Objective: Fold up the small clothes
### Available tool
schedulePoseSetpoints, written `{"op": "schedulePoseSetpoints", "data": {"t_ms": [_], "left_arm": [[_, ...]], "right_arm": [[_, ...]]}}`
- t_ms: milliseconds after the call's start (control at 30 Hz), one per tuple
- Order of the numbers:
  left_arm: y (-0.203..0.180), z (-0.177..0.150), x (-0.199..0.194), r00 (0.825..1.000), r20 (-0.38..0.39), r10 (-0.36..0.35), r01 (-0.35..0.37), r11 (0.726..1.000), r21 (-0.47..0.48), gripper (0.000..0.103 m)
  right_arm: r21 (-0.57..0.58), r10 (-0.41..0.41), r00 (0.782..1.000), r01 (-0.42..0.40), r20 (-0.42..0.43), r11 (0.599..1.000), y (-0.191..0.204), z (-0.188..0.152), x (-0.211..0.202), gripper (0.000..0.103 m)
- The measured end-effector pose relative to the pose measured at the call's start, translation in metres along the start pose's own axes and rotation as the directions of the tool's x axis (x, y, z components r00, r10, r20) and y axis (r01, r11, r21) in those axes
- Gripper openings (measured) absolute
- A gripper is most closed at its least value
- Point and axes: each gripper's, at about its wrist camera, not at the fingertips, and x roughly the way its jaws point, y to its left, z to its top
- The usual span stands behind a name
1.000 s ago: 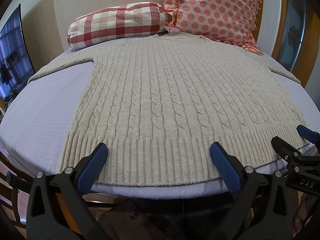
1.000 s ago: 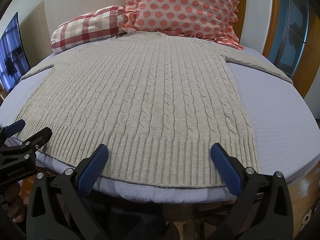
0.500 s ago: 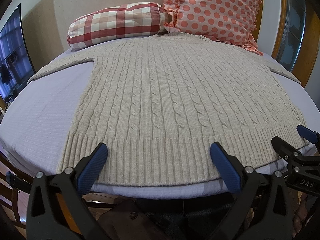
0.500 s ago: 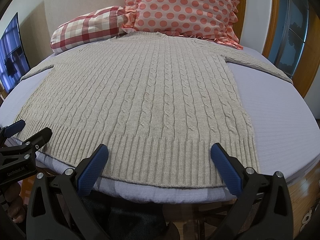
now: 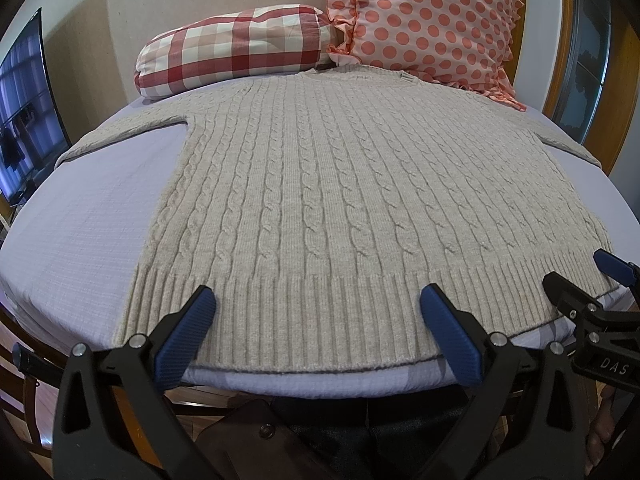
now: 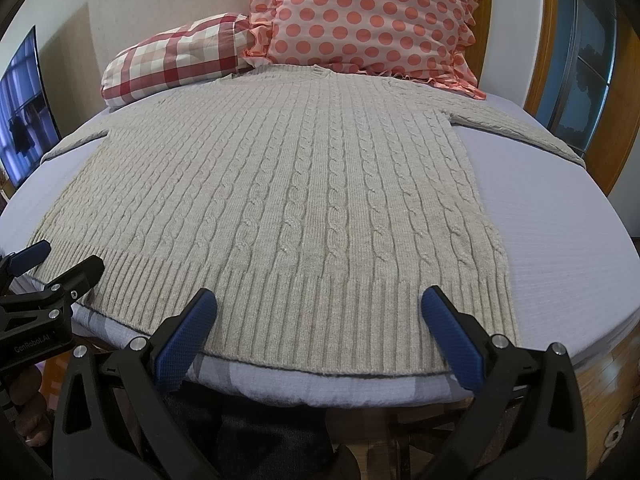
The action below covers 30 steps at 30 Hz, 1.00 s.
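Observation:
A beige cable-knit sweater (image 5: pixel 340 208) lies flat on a lavender-covered table (image 5: pixel 88 216), hem toward me, both sleeves spread out sideways. It also shows in the right wrist view (image 6: pixel 288 200). My left gripper (image 5: pixel 316 312) is open and empty, hovering just over the hem's left half. My right gripper (image 6: pixel 318 312) is open and empty over the hem's right half. Each gripper shows at the edge of the other's view: the right one (image 5: pixel 592 280) and the left one (image 6: pixel 60 260).
A red checked pillow (image 5: pixel 236 52) and a pink polka-dot pillow (image 5: pixel 428 20) lean at the table's far side, by the sweater's collar. A dark screen (image 5: pixel 24 112) stands at the far left. Bare lavender cloth (image 6: pixel 560 240) lies on both sides of the sweater.

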Motion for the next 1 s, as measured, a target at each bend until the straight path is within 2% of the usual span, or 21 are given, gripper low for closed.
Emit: {"op": "schedulePoseSetpoints", "data": {"t_ms": [133,200,267,300,400,500,533,567,667,700,767,800,833,900,1000], "left_arm": [[0.0,0.0,0.0,1.0,0.002,-0.002,0.002,1.0,0.009,0.101],[0.001,-0.001,-0.001,1.0,0.004,-0.008,0.008,1.0,0.018,0.101],[0.002,0.003,0.0,1.0,-0.004,-0.02,0.02,0.999,0.027,0.101],[0.003,0.001,-0.001,1.0,-0.008,-0.028,0.028,0.999,0.026,0.101],[0.014,0.011,-0.008,0.997,0.001,-0.078,0.078,0.997,0.006,0.101],[0.029,0.029,-0.013,0.994,0.045,-0.1,0.102,0.994,-0.033,0.101],[0.033,0.035,-0.013,0.993,0.058,-0.103,0.105,0.994,-0.042,0.101],[0.039,0.041,-0.014,0.992,0.074,-0.102,0.106,0.993,-0.056,0.101],[0.056,0.058,-0.014,0.988,0.102,-0.115,0.125,0.987,-0.099,0.101],[0.065,0.066,-0.012,0.986,0.114,-0.126,0.14,0.982,-0.127,0.101],[0.077,0.074,-0.01,0.983,0.128,-0.135,0.155,0.975,-0.161,0.101],[0.083,0.078,-0.008,0.982,0.134,-0.136,0.159,0.971,-0.18,0.101],[0.093,0.083,-0.005,0.981,0.139,-0.135,0.163,0.963,-0.214,0.101],[0.108,0.091,0.001,0.983,0.141,-0.121,0.156,0.95,-0.269,0.101],[0.122,0.099,0.008,0.989,0.133,-0.067,0.105,0.947,-0.303,0.101]], "right_arm": [[-0.009,0.014,1.0,-0.013,0.022,1.0,0.0,0.002,-0.003,0.102],[-0.035,0.043,0.998,-0.041,0.045,0.999,-0.002,0.004,-0.003,0.102],[-0.05,0.084,0.996,-0.083,0.027,0.995,-0.012,0.016,-0.005,0.102],[-0.015,0.069,0.997,-0.069,0.04,0.998,-0.026,0.019,-0.003,0.102],[0.114,0.029,0.995,-0.04,0.098,0.993,-0.085,0.055,-0.009,0.102],[0.33,-0.013,0.995,-0.021,0.101,0.944,-0.175,0.091,-0.002,0.102],[0.409,-0.023,0.995,-0.02,0.098,0.912,-0.208,0.102,0.003,0.102],[0.505,-0.034,0.995,-0.018,0.094,0.863,-0.25,0.115,0.012,0.101],[0.665,-0.048,0.997,-0.009,0.068,0.747,-0.326,0.134,0.037,0.082],[0.725,-0.051,0.997,-0.004,0.054,0.689,-0.357,0.14,0.052,0.074],[0.796,-0.061,0.998,0.01,0.033,0.606,-0.395,0.145,0.073,0.067],[0.826,-0.069,0.997,0.017,0.026,0.564,-0.413,0.148,0.084,0.059],[0.859,-0.073,0.997,0.02,0.02,0.512,-0.431,0.152,0.099,0.057],[0.886,-0.081,0.997,0.028,0.011,0.463,-0.452,0.156,0.115,0.047],[0.912,-0.096,0.995,0.045,-0.006,0.408,-0.471,0.162,0.135,0.042]]}}
